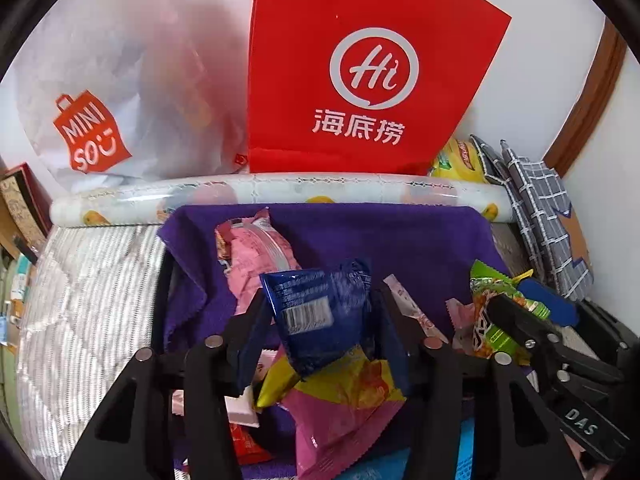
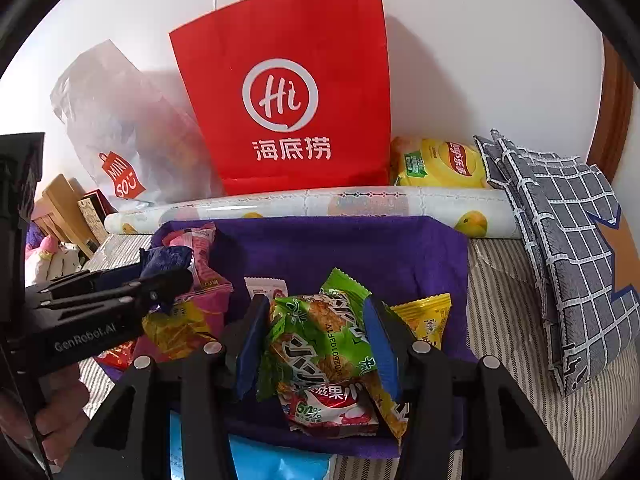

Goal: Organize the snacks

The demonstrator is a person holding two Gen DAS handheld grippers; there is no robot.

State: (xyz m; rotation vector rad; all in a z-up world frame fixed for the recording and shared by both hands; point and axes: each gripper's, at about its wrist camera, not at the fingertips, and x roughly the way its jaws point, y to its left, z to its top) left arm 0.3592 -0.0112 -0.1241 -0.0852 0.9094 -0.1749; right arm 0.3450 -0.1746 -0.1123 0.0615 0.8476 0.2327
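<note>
Snack packets lie piled on a purple cloth [image 1: 400,240]. My left gripper [image 1: 320,300] points down at the pile with a dark blue packet [image 1: 316,312] standing between its fingers; the jaws look slightly apart from it, so it is open. Under it lie yellow [image 1: 344,384] and pink packets [image 1: 340,428], and a pink bag [image 1: 256,248] sits behind. My right gripper [image 2: 316,312] is shut on a green snack packet [image 2: 316,340], its blue pads [image 2: 380,344] pressing both sides. A red-and-white packet [image 2: 332,412] lies below it and a yellow one [image 2: 428,316] to the right.
A red paper bag [image 2: 288,92] and a white plastic bag [image 2: 120,132] stand against the wall behind a rolled printed sheet [image 2: 320,204]. Yellow chip bag [image 2: 440,164] and grey checked cloth [image 2: 568,240] lie at right. A person's hand [image 2: 60,416] holds the left gripper [image 2: 176,280].
</note>
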